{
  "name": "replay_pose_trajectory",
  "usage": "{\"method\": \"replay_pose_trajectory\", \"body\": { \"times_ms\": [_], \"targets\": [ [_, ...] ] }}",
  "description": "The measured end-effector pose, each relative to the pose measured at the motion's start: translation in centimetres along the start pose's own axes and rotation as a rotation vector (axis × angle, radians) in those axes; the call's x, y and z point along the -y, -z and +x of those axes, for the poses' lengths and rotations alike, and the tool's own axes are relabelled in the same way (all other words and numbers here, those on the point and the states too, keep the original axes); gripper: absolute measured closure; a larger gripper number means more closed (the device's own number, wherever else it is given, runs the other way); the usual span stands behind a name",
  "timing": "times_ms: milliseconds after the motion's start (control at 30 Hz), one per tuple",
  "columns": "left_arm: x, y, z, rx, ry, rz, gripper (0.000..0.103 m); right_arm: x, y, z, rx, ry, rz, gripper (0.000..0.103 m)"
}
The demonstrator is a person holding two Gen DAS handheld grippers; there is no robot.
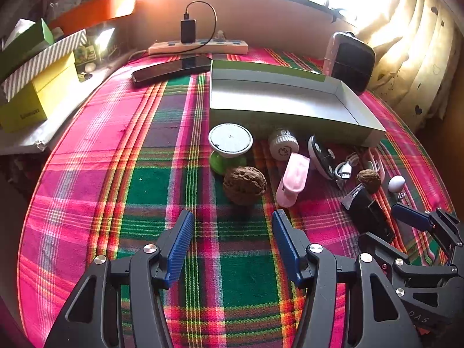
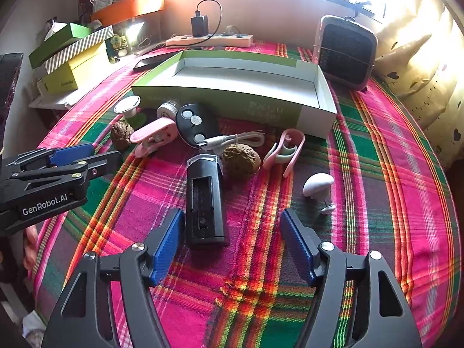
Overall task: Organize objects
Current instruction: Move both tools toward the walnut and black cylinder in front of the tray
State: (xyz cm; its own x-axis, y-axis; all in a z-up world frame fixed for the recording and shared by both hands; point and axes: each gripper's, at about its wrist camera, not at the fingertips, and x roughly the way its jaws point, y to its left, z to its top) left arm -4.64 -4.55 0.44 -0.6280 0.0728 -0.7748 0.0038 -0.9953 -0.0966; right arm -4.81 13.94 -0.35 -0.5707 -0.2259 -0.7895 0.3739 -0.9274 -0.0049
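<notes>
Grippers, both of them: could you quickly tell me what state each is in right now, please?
Left gripper: open, holding nothing, with the big walnut just ahead.
Right gripper: open, holding nothing, with the black device near its left finger.

left gripper [image 1: 233, 232] | black frame, blue ribbed pads, silver screws, "GenRobot.AI" marking

the green box [image 2: 232, 98] is the landmark. its front wall hides part of the white ribbed cap [image 2: 167, 109] and the green foot of the round stand [image 2: 127, 105]. printing on that wall [image 2: 265, 110] is too blurred to read. beyond its far left corner, the dark flat device [image 2: 148, 63] is mostly hidden. window glare beyond it washes out the curtain [image 1: 406, 29].
</notes>
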Motion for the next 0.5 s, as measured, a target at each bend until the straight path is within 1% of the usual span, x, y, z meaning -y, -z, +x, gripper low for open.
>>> {"method": "replay_pose_trajectory", "body": {
  "times_ms": [133,200,400,433,500],
  "targets": [
    [-0.3,-0.7,0.6,-0.003,-0.003,-0.007,0.047,-0.1,-0.3,0.3,0.001,-0.004,-0.012,0.038],
    [-0.4,-1.1,0.9,-0.004,-0.011,-0.008,0.047,-0.3,-0.5,0.3,0.004,-0.008,-0.023,0.041],
    [-0.2,-1.6,1.4,-0.002,-0.027,0.012,0.047,-0.7,-0.7,0.4,0.006,-0.027,-0.045,0.051],
    [-0.2,-1.7,1.4,-0.002,-0.027,0.012,0.047,-0.8,-0.7,0.4,0.006,-0.026,-0.048,0.052],
    [-0.3,-1.9,1.5,-0.003,-0.024,0.010,0.047,-0.9,-0.7,0.3,0.009,-0.030,-0.051,0.058]
  ]
}}
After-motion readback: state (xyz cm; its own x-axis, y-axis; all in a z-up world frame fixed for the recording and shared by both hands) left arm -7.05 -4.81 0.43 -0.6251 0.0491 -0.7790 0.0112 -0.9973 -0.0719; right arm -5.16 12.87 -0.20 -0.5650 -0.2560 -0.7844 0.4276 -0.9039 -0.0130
